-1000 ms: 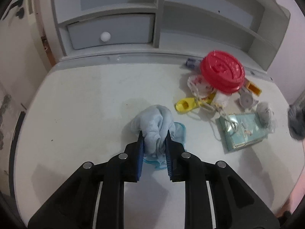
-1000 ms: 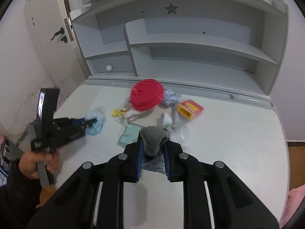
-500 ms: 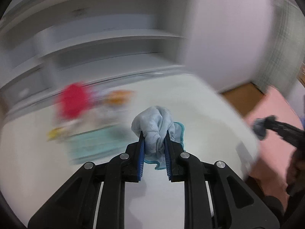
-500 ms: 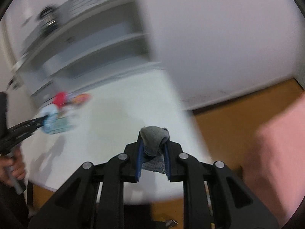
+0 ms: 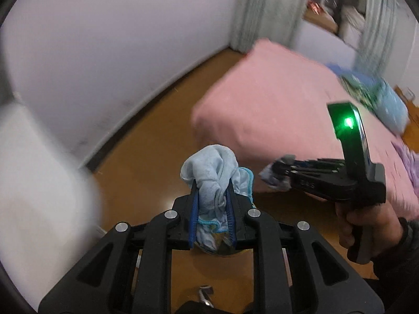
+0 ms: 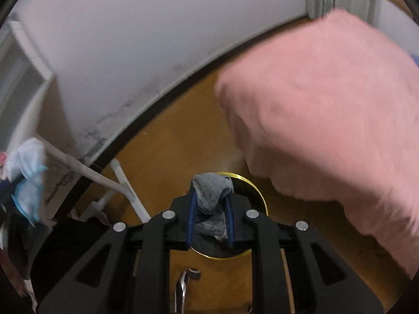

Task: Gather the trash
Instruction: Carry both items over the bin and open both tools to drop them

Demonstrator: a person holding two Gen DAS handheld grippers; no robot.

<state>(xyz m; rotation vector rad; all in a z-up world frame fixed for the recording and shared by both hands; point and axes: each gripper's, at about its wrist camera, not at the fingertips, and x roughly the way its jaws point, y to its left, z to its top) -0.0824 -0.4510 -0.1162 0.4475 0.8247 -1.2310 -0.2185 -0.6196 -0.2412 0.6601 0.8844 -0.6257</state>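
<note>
- Gripping item one: your left tongs (image 5: 211, 204), at lower centre of the left wrist view, are clenched on a light blue cloth (image 5: 212, 172) with a darker blue hem; the cloth bulges up above the blue pads.
- Item two: your right tongs (image 6: 209, 209), at lower centre of the right wrist view, are clenched on a grey cloth (image 6: 212, 189) bunched between the blue pads.
- Item three: a round black bin with a gold rim (image 6: 262, 198) sits on the floor directly behind and under your right tongs in the right wrist view; the grey cloth is over its opening.
- Item four: your right hand (image 5: 366, 225) shows at lower right of the left wrist view, holding its black tool with a green light (image 5: 348, 123) on top; the grey cloth shows at its tip, left of the hand.
- Item five: a pink bed (image 5: 275, 99) fills the right of both views.
- Item six: a wooden floor (image 5: 146, 151) runs below a pale wall (image 5: 117, 39) with a dark skirting.
- Item seven: the light blue cloth also appears at the left edge of the right wrist view, blurred.
- Item eight: the white counter (image 5: 31, 172) is a blurred mass at left of the left wrist view.
</note>
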